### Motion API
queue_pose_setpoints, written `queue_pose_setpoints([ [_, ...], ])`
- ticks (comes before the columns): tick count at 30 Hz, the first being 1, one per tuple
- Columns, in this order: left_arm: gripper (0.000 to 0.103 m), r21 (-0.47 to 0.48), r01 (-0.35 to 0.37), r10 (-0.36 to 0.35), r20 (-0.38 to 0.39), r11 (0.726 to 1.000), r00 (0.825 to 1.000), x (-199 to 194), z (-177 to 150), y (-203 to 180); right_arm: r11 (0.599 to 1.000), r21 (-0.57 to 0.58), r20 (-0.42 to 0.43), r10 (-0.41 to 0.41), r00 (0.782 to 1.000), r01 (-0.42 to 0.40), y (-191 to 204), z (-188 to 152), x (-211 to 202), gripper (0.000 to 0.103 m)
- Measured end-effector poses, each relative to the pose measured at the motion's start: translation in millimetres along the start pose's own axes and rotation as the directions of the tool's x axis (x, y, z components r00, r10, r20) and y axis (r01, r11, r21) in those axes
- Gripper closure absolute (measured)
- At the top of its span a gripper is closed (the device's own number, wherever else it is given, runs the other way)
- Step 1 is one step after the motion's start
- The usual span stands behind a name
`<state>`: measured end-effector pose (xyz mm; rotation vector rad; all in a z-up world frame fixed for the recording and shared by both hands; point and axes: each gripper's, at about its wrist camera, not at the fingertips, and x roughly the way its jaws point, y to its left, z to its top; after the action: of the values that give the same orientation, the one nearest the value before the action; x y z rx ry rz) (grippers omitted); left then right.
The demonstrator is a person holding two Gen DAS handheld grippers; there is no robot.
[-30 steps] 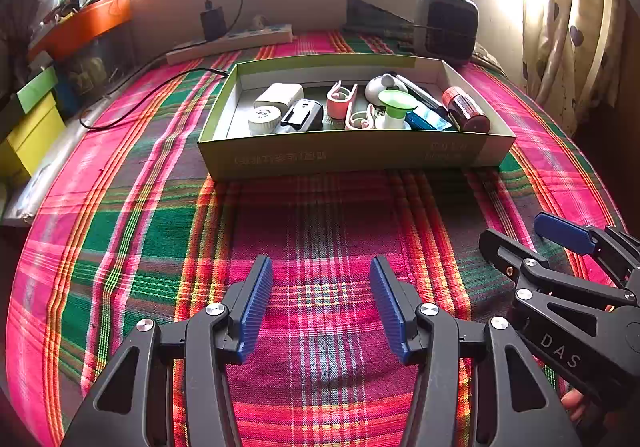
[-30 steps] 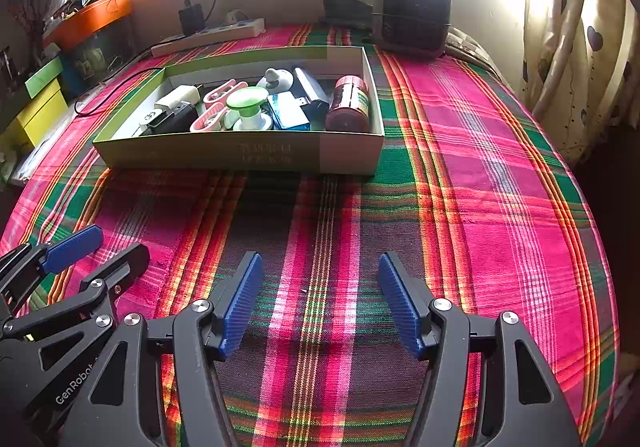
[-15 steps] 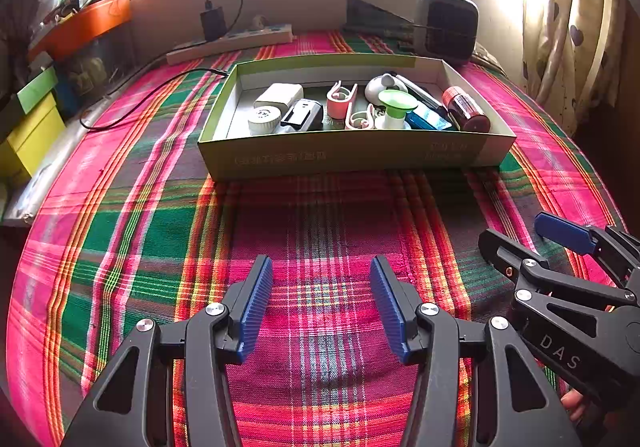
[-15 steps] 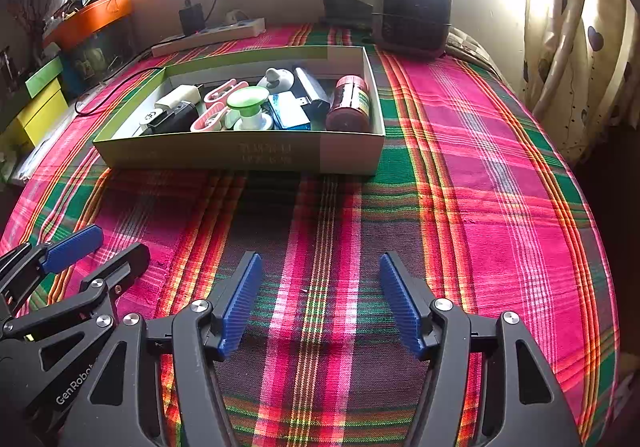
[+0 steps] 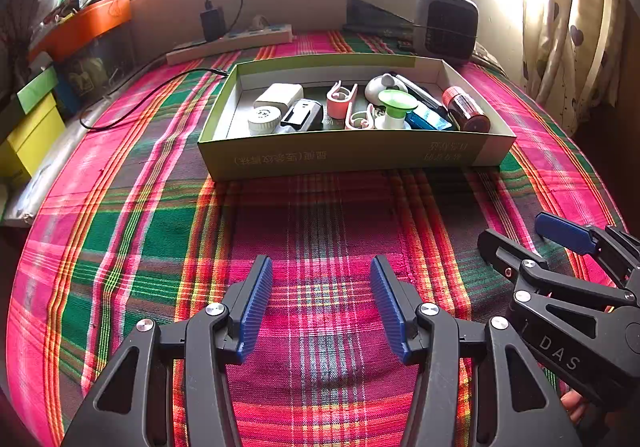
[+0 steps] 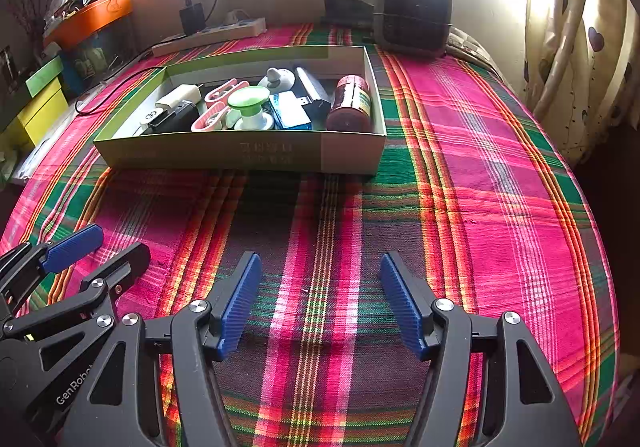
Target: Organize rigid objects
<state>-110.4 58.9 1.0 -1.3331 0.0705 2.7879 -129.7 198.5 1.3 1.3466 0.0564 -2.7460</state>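
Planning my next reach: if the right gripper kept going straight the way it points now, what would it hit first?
Most likely the plaid cloth, short of the green box. The right gripper is open, empty and angled downward; depth is uncertain.

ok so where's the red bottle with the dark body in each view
Left wrist view: the red bottle lies at the right end of the green box, right of picture centre.
Right wrist view: the red bottle lies at the same end, just above picture centre.
Shared landmark: the green-topped white knob beside the blue packet.
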Motion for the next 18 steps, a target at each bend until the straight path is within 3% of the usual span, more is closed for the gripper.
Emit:
queue_pose_setpoints([
  [18, 0.052, 0.0, -0.001, 0.001, 0.0, 1.0, 1.0, 0.5, -0.1, -0.6, 1.0, 0.0, 0.0, 0.0, 1.0, 0.0, -0.4, 0.3, 0.6, 0.039],
])
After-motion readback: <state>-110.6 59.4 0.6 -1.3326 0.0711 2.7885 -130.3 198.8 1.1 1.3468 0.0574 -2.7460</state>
